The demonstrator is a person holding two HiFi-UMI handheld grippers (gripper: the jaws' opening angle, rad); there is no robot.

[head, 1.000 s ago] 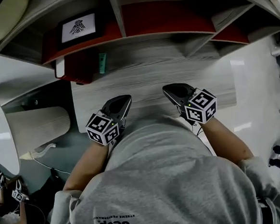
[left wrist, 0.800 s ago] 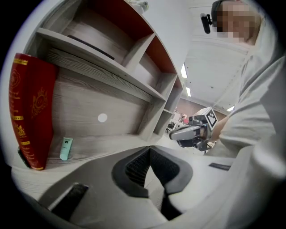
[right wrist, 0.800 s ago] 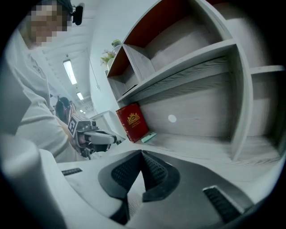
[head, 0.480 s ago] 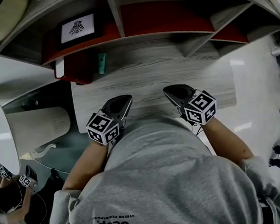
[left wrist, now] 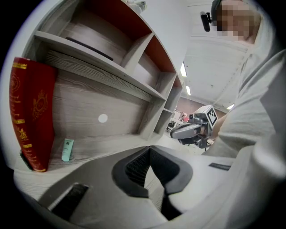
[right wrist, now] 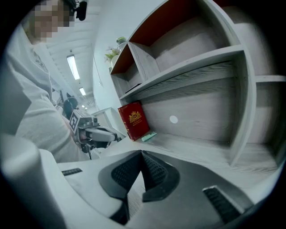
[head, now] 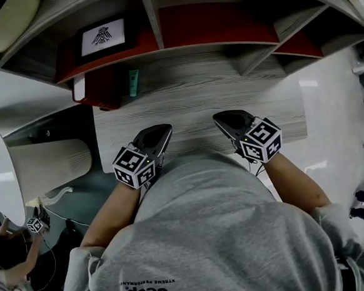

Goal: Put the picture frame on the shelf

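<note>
The picture frame (head: 101, 36), black-edged with a white print of a dark figure, stands in the upper left compartment of the shelf (head: 224, 44). My left gripper (head: 163, 129) and right gripper (head: 220, 116) hover side by side over the wooden desk (head: 197, 96), close to my body and well short of the frame. Each is shut with nothing between its jaws, as the left gripper view (left wrist: 149, 148) and the right gripper view (right wrist: 142, 153) both show. Each gripper view also catches the other gripper: the right one (left wrist: 194, 129) and the left one (right wrist: 96, 133).
A red book (head: 96, 92) stands under the shelf at the desk's left end, with a teal tube (head: 134, 81) lying beside it. A curved white counter (head: 2, 168) lies to the left. Another person (head: 16, 274) stands at the lower left.
Both grippers have kept their places. At the lower left, the other person's marked cubes have shifted.
</note>
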